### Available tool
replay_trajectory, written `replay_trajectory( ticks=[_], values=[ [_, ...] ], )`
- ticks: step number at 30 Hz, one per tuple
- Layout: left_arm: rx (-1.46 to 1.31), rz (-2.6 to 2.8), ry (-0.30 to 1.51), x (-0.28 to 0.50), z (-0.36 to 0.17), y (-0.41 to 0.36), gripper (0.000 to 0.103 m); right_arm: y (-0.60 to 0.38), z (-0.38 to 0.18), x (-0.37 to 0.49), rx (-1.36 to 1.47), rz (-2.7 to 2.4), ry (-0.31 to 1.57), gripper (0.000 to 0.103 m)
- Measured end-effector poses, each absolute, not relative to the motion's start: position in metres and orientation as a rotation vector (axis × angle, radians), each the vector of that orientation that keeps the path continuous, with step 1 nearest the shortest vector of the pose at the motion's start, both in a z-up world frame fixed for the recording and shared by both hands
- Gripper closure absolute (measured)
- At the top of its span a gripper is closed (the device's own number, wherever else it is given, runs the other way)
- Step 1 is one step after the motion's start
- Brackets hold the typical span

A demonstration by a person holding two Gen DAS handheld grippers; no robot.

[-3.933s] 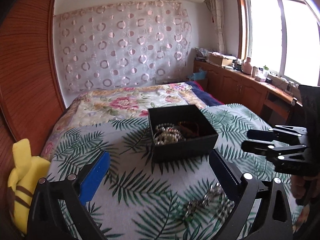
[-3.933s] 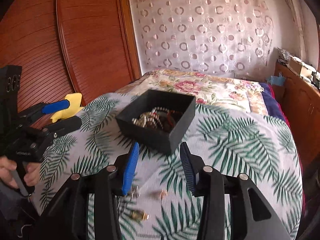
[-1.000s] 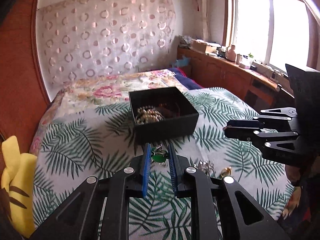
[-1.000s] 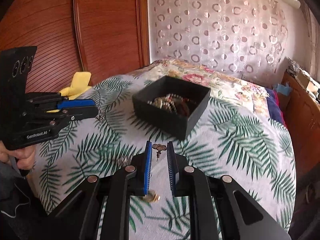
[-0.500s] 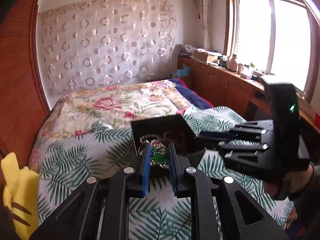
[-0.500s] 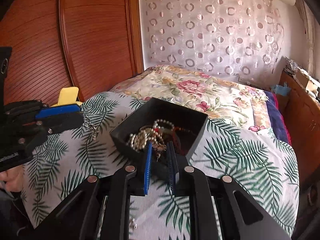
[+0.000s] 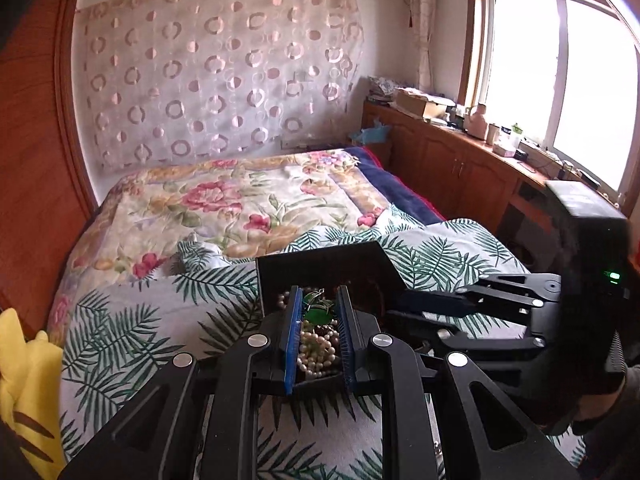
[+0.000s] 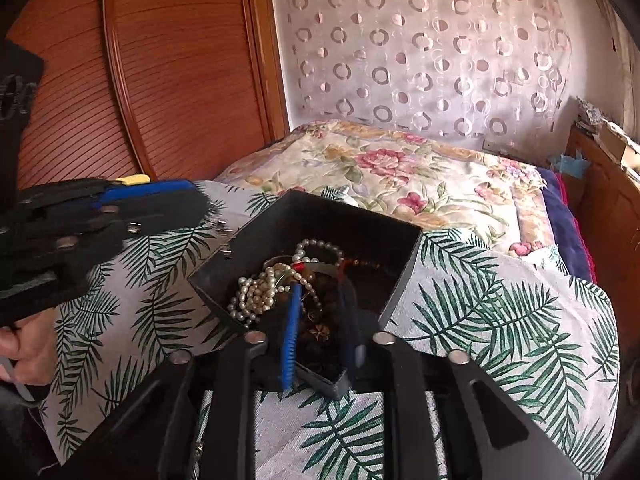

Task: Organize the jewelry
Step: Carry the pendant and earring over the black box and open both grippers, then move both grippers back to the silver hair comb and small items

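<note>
A black open box (image 7: 320,262) (image 8: 304,212) stands on the palm-leaf cloth and holds a pearl necklace (image 8: 256,292) and other jewelry. My left gripper (image 7: 318,304) is over the box, shut on a green pendant piece (image 7: 316,310) with pearls (image 7: 318,350) below it. My right gripper (image 8: 320,300) is inside the box with its jaws a little apart; a small brown piece (image 8: 320,330) lies between them on the pile. The right gripper also shows at the right of the left wrist view (image 7: 404,308).
The bed carries a palm-leaf cloth (image 8: 500,312) and a floral quilt (image 7: 224,204). A yellow plush toy (image 7: 24,384) lies at the left edge. A wooden headboard (image 8: 168,72) stands to the left, cabinets (image 7: 452,168) under the window to the right.
Both grippers moved forward over the box. The right gripper opened slightly and let its small piece go onto the pile. The left still holds the green pendant.
</note>
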State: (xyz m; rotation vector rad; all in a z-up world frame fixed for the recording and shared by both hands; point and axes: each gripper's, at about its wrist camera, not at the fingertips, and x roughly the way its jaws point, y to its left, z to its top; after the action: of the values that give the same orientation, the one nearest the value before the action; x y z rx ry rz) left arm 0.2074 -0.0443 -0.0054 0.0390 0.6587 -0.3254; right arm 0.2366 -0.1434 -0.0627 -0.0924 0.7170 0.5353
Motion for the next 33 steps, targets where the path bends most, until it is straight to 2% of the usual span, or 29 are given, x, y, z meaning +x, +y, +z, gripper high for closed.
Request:
replay_trajectory(
  ticks=[12, 15, 18, 21, 25, 33],
  values=[
    [0.023, -0.340, 0.690, 0.228, -0.010, -0.055, 0.087, -0.171, -0.059, 0.201, -0.108, 0.505, 0.695, 0.072],
    [0.011, -0.340, 0.694, 0.227, -0.012, -0.054, 0.075, -0.177, -0.061, 0.187, -0.098, 0.508, 0.695, 0.072],
    [0.019, -0.337, 0.695, 0.223, -0.014, -0.052, 0.072, -0.182, -0.063, 0.177, -0.086, 0.510, 0.698, 0.072],
    [0.015, -0.333, 0.686, 0.214, -0.013, -0.047, 0.059, -0.189, -0.067, 0.164, -0.074, 0.508, 0.706, 0.072],
    [0.010, -0.340, 0.680, 0.196, -0.016, -0.039, 0.046, -0.197, -0.073, 0.147, -0.058, 0.510, 0.720, 0.072],
    [0.005, -0.351, 0.708, 0.158, -0.037, -0.026, 0.035, -0.201, -0.091, 0.115, -0.063, 0.522, 0.767, 0.072]
  ],
)
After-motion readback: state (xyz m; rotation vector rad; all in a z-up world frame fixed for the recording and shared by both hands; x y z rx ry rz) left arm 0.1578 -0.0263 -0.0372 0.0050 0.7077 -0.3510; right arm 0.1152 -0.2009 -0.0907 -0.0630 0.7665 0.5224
